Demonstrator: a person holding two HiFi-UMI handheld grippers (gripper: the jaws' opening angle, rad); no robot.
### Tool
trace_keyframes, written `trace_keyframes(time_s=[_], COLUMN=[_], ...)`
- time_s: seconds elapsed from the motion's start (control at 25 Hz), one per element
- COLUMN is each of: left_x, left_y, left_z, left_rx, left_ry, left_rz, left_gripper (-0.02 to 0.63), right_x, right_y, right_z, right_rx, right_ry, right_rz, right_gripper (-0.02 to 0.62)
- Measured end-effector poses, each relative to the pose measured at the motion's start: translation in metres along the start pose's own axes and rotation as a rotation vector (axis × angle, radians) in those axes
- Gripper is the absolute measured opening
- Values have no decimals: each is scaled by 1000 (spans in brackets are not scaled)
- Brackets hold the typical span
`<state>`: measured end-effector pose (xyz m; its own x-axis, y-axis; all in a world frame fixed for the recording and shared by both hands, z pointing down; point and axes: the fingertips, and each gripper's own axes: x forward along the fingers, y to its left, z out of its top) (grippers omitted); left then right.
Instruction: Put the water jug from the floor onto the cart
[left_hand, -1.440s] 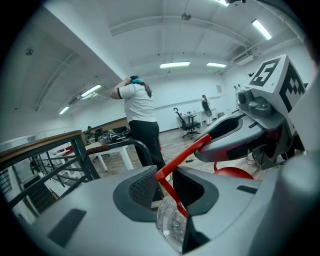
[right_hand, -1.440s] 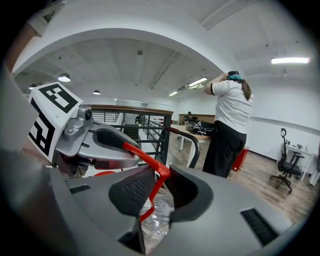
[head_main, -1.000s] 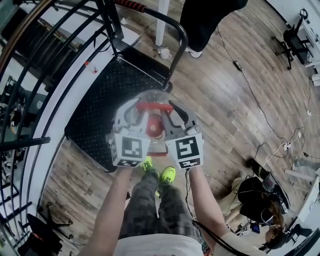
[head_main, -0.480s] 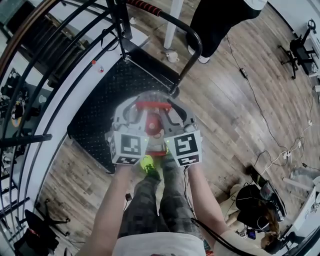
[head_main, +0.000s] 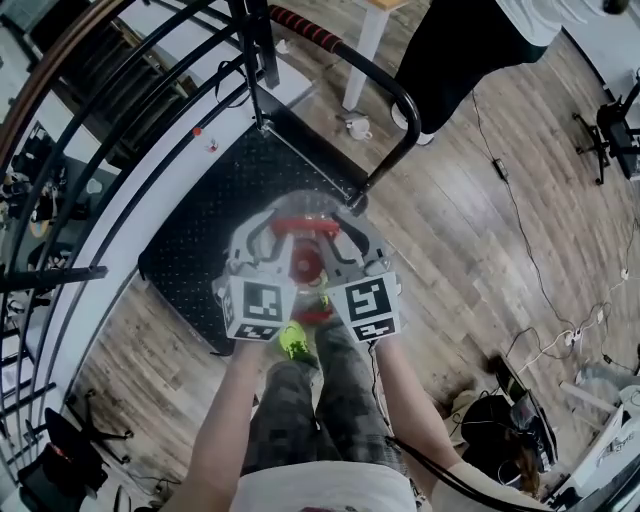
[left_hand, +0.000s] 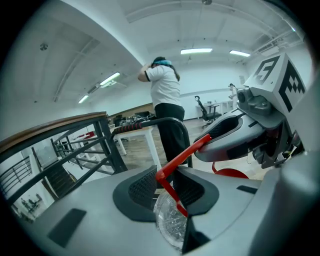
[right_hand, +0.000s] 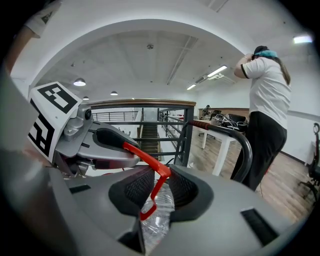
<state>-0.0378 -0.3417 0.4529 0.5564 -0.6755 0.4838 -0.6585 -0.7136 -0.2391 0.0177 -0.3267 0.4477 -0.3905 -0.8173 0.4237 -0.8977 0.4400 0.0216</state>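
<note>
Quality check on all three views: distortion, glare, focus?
Head view: heavy fisheye, the black railing bars bow; wooden floor sharp, no glare. Left gripper view: dark round vignette, ceiling strip lights blown out. Right gripper view: same vignette, highlights glint on the clear plastic water jug between the jaws.

- white table leg, top of the head view
- small white cup-like thing on wood floor, just beside table leg
- person in black trousers, right of table leg
- black railing, well left of table leg
</note>
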Motion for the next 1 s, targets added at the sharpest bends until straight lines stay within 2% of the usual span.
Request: trace_keyframes(time_s=[0.48, 1.0], left_x=[49, 95], left_y=[24, 41], left_z=[-25, -37], left_rx=[-54, -69], left_ry=[68, 120], left_rz=[48, 85], left_gripper=[101, 101], right_x=[57, 102], right_y=[-21, -47], right_z=[-16, -31], right_rx=[0, 32], right_ry=[36, 71], right_rz=[87, 164], right_gripper=[95, 95])
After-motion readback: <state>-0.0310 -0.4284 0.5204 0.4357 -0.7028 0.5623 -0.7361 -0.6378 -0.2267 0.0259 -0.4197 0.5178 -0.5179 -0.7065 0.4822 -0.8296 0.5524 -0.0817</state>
